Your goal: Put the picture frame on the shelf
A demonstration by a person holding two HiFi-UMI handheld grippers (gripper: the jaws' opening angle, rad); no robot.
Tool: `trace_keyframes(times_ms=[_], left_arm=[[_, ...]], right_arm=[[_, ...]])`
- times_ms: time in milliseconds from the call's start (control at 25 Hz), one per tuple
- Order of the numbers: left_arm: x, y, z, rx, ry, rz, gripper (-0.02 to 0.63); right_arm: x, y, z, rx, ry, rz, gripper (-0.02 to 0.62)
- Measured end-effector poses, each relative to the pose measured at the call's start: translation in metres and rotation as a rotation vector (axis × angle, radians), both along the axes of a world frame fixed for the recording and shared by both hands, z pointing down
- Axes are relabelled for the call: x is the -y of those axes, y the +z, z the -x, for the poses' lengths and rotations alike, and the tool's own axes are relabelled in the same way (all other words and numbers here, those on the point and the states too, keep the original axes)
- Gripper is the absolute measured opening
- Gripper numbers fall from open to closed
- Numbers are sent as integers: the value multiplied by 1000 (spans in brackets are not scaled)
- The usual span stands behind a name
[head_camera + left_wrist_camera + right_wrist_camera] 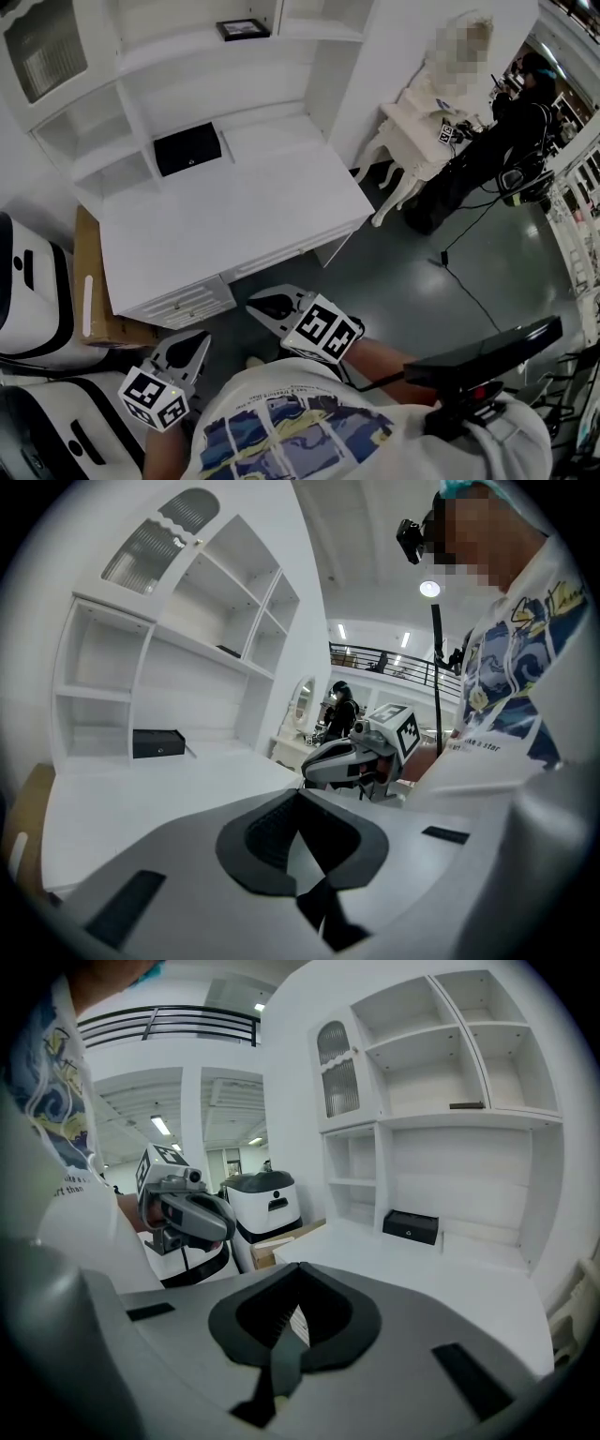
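Both grippers are pressed shut and empty, held off the front edge of the white desk (234, 220), close to the person's printed T-shirt (309, 436). The left gripper (197, 339) sits off the desk's front left corner, and its own view shows its dark pads (258, 841) meeting with nothing between them. The right gripper (255, 302) is just beside it, off the middle of the desk's front edge. Its jaws are likewise together and pinch nothing in the right gripper view (300, 1283). Each gripper shows up in the other's camera, marker cube outward.

The picture frame (243, 29), small and dark, lies flat on the wide shelf (187, 47) above the back of the desk, well apart from both grippers. It shows as a thin dark sliver in the left gripper view (230, 652) and the right gripper view (466, 1105).

A black box (187, 148) rests at the back left of the desk, below that shelf. A cardboard box (94, 291) leans against the desk's left side, with white machines (28, 291) beyond it. To the right of the desk stands a small white table with curved legs (412, 131), and a person in dark clothes (497, 141) is beside it.
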State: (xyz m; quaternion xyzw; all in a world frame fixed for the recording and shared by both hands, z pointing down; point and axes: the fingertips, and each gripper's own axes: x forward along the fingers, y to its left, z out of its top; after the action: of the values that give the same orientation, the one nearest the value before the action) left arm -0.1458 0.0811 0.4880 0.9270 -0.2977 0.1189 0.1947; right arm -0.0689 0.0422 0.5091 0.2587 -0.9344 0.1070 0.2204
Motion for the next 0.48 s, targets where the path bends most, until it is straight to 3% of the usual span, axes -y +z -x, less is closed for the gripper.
trace_keyframes(times_ms=[480], left_arm=[[7,7,-7,9,20,15,12]], right_arm=[[5,4,-1,8,-2,29,25]])
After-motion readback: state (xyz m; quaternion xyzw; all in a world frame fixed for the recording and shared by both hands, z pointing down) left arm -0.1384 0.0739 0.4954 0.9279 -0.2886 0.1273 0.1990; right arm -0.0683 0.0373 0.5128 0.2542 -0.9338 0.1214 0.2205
